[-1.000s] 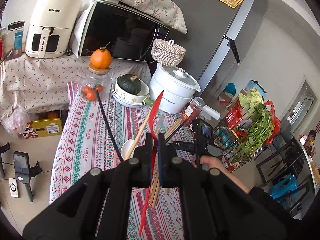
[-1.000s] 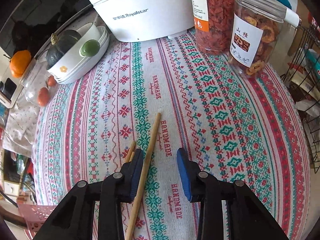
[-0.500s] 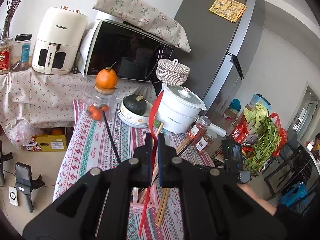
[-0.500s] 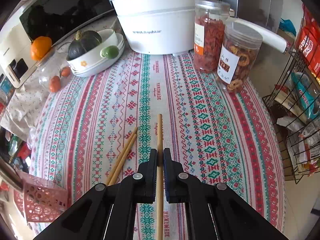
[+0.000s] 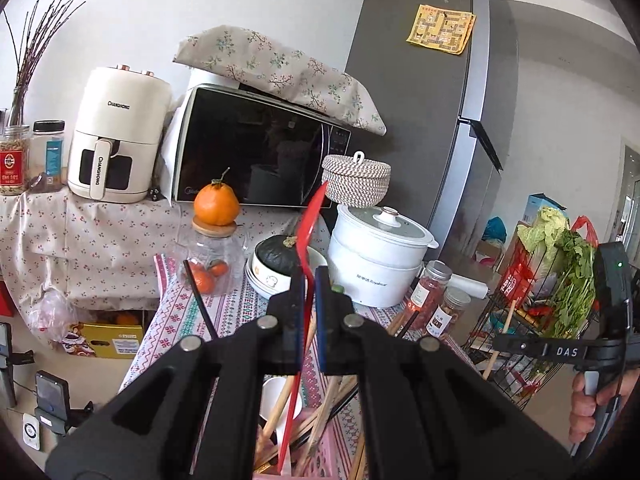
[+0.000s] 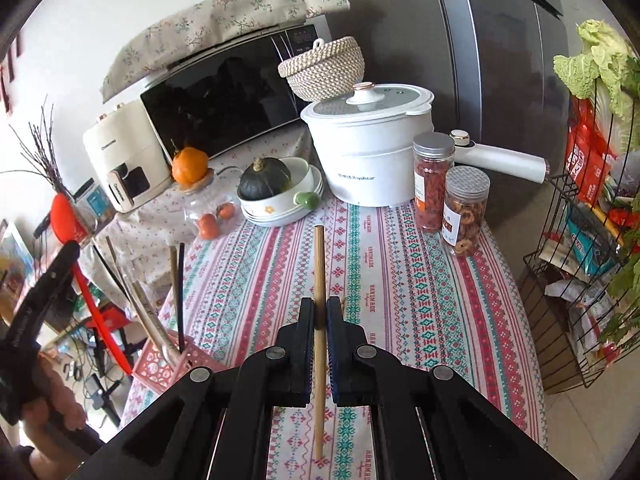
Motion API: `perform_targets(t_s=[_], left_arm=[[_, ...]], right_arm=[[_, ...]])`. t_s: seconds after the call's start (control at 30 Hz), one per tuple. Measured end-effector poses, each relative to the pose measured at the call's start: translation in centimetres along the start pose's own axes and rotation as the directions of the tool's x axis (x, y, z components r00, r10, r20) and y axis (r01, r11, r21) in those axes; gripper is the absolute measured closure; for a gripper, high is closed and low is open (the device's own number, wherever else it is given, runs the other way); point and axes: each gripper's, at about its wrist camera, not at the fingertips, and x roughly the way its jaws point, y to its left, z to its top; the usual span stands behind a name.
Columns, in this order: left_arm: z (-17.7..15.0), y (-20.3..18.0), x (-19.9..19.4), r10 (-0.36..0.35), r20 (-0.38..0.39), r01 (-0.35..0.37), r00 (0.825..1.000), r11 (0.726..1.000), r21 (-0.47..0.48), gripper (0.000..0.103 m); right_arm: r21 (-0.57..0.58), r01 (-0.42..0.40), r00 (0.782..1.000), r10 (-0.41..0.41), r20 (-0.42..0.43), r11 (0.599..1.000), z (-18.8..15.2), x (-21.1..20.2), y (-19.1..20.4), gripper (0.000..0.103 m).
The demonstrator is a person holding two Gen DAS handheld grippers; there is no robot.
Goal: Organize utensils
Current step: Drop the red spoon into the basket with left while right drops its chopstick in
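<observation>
My left gripper (image 5: pixel 308 280) is shut on a red spatula (image 5: pixel 310 224) and holds it upright over a pink slotted basket (image 5: pixel 316 460) that holds wooden chopsticks, a black chopstick and a white spoon. My right gripper (image 6: pixel 320 312) is shut on a single wooden chopstick (image 6: pixel 319 264), held well above the striped tablecloth (image 6: pixel 400 288). The basket (image 6: pixel 160 360) shows at the table's left edge in the right wrist view, with the spatula (image 6: pixel 88 284) above it. More chopsticks lie beside the basket (image 5: pixel 360 456).
At the back of the table stand a white electric pot (image 6: pixel 372 152), two jars (image 6: pixel 464 208), stacked bowls with a green squash (image 6: pixel 276 188) and a glass jar (image 5: pixel 212 260) topped by an orange. A wire rack with vegetables (image 6: pixel 592 240) stands right of the table.
My right gripper shut on the chopstick and lifted it off the cloth. My left gripper rose and tilted up with the spatula, over the basket.
</observation>
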Motion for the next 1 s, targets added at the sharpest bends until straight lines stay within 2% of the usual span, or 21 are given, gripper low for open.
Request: perform_targets(t_s=[0.17,0.4,0.53,0.67,0.8,0.83,0.9,1.0], left_arm=[[-1.1,0.9,1.0,0.022,-0.023,-0.023,1.0,0.999,-0.034,0.098],[-2.5,1.8,1.6,0.048,-0.135,-0.057,0.99,0.997,-0.061,0.095],[-2.4,2.2,0.5,0.05,-0.209,-0.068,0.977,0.995,-0.079,0.084],[-1.4,2.0,-1.0,0.071,-0.264,-0.087,0.962,0.995,-0.052,0.064],[-0.9,1.8,-2.3,0.097,-0.339,-0.105,0.936,0.994,-0.005,0.045],[-1.0,2.0,-2.6,0.111,-0.364,-0.117,0.925,0.993,0.004,0.039],[-1.3,2.5,-2.9,0.143,-0.42,-0.152,0.896,0.988,0.011,0.033],[-2.3,3.5,-2.4,0.173,-0.524,-0.203,0.834,0.979,0.0,0.029]], right_arm=[[0.004,-0.012,1.0,0.012,0.022,1.0,0.2,-0.7,-0.2,0.097],[-0.01,-0.034,0.999,0.035,0.042,0.999,0.2,-1.5,0.6,0.097],[-0.05,-0.073,0.994,0.077,0.082,0.996,0.5,-3.2,2.4,0.097],[-0.075,-0.133,0.981,0.142,0.133,0.988,1.0,-5.2,4.5,0.097],[-0.087,-0.198,0.958,0.212,0.195,0.976,1.5,-6.8,6.6,0.097],[-0.089,-0.216,0.951,0.23,0.208,0.972,1.6,-7.1,7.2,0.097],[-0.095,-0.242,0.937,0.258,0.234,0.966,1.8,-7.4,8.3,0.097],[-0.107,-0.274,0.921,0.293,0.258,0.956,1.8,-7.2,9.8,0.097]])
